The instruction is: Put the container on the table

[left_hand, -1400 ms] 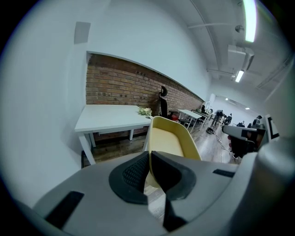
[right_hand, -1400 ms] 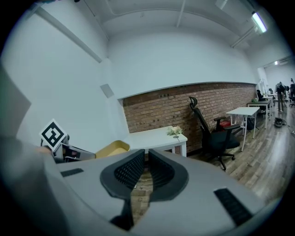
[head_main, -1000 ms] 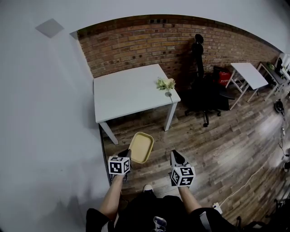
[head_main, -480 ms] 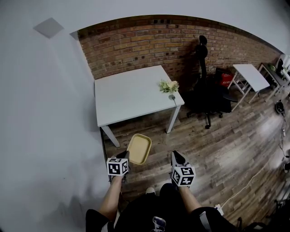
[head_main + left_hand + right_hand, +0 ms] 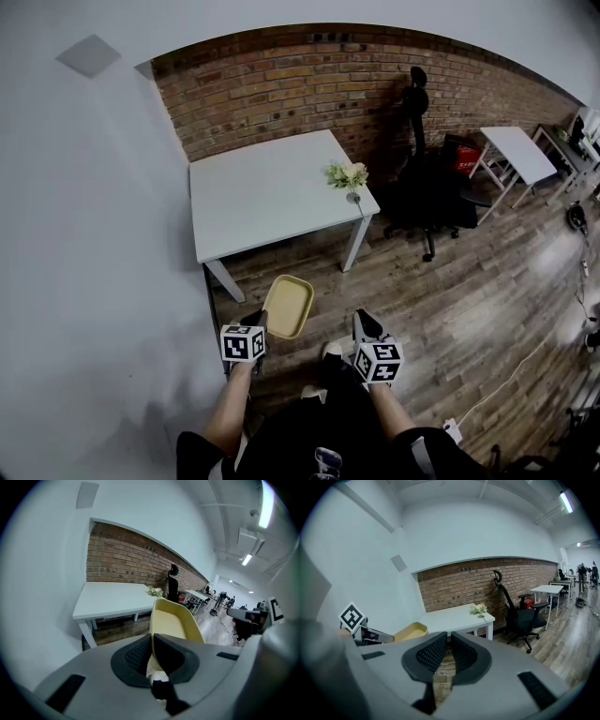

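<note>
Left claw (image 5: 259,321) is clamped on the near rim of the yellow container (image 5: 288,306). The tray sticks out ahead of the jaws, open side up, held in the air over the wood floor (image 5: 450,291) and not yet on the table (image 5: 253,202). The edge grip makes sense to me: the base stays free, so I can set it flat on the top and just release. The table sits ahead of the claw and well apart, so I judge the approach is yet to be made. Right claw (image 5: 367,324) rides near the left one, jaws down to a thin slit with nothing between them; it looks idle, parked clear of the tray. The left gripper view shows what the head view can't: the rim pinched between both pads. The right gripper view gives the side look, with the container hanging off the left claw and the table beyond it. Flowers (image 5: 345,174) sit at the tabletop's right edge, so I'd aim for the bare left part.
</note>
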A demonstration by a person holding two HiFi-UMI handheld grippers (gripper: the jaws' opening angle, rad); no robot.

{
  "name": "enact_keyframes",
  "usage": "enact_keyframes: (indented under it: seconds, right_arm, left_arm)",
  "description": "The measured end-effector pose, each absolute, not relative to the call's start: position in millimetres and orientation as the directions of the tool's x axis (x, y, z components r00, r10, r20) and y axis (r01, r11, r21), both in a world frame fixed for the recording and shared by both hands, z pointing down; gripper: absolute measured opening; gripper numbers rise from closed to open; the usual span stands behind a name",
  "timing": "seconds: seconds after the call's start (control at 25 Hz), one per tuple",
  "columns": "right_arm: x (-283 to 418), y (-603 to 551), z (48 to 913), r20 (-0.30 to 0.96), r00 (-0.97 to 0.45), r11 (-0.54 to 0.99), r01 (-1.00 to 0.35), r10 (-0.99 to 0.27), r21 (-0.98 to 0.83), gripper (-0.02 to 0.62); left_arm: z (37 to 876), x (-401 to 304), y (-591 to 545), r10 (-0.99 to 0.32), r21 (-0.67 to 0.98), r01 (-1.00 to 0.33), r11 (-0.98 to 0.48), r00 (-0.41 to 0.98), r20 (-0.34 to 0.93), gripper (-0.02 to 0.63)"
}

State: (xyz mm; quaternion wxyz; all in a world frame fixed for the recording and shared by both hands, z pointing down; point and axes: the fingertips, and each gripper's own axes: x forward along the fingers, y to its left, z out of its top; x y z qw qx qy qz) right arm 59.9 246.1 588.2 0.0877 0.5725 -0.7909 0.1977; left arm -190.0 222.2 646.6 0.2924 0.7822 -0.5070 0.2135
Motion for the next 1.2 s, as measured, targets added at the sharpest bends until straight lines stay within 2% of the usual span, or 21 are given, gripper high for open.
enact_keyframes:
  seconds: [0.44, 1.2]
  right_arm:
    - [63, 196, 595, 0.357, -0.343, 0.276, -0.934, -0.869, -0.225, 0.025]
    - [93, 34, 585, 0.337, -0.372, 0.293, -0.919, -0.865, -0.262, 0.025]
  left_arm:
    - [653, -183, 174, -0.668, 0.232, -0.922, -0.311, 0.386, 0.637, 0.028]
    - [633, -151, 17, -0.670, 0.198, -0.933, -0.300, 0.354, 0.652, 0.028]
